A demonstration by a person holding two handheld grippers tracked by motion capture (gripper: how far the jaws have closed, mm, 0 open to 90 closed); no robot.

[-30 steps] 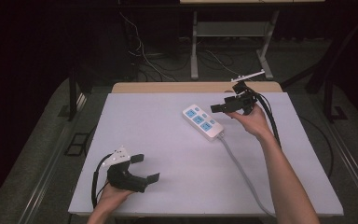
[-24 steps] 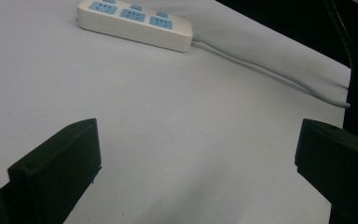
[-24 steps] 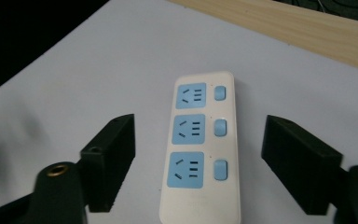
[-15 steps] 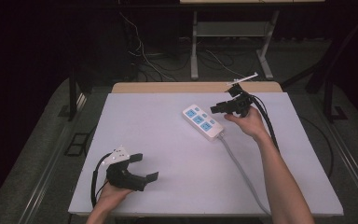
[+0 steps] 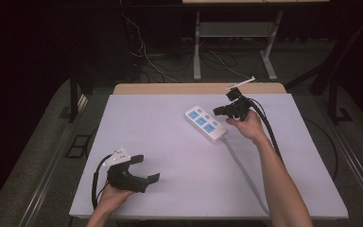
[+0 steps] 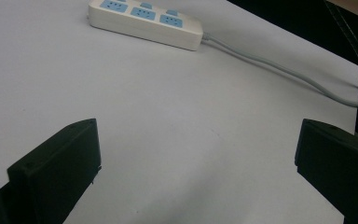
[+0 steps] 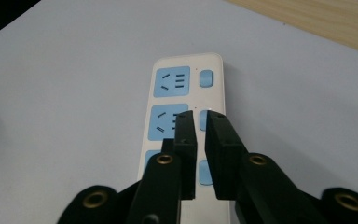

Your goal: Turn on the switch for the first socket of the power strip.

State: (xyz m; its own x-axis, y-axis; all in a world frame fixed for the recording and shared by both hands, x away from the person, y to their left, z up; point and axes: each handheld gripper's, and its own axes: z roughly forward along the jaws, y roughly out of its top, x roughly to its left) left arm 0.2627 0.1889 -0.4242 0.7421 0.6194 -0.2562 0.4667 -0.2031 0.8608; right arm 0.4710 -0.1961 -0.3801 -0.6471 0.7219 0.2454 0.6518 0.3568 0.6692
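Observation:
A white power strip [image 5: 206, 124] with three blue sockets lies on the white table [image 5: 146, 118], right of centre; it also appears far off in the left gripper view [image 6: 144, 21]. My right gripper [image 5: 217, 112] hovers over the strip's right side. In the right gripper view the gripper [image 7: 200, 116] points at the strip [image 7: 186, 84] by its row of blue switches [image 7: 207, 78]. Its jaws have just been closing and stand almost together with nothing between them. My left gripper [image 5: 147, 168] rests near the front left, wide open and empty [image 6: 198, 133].
The strip's grey cable [image 5: 241, 165] runs from its near end to the table's front edge. A wooden strip [image 5: 170, 88] borders the far edge. Beyond it are floor cables and a metal stand [image 5: 197, 47]. A black cable [image 5: 269, 132] trails from my right gripper.
The right gripper's jaws have gone from wide apart to nearly together, and the hand has sunk slightly toward the power strip. The left gripper has stayed put.

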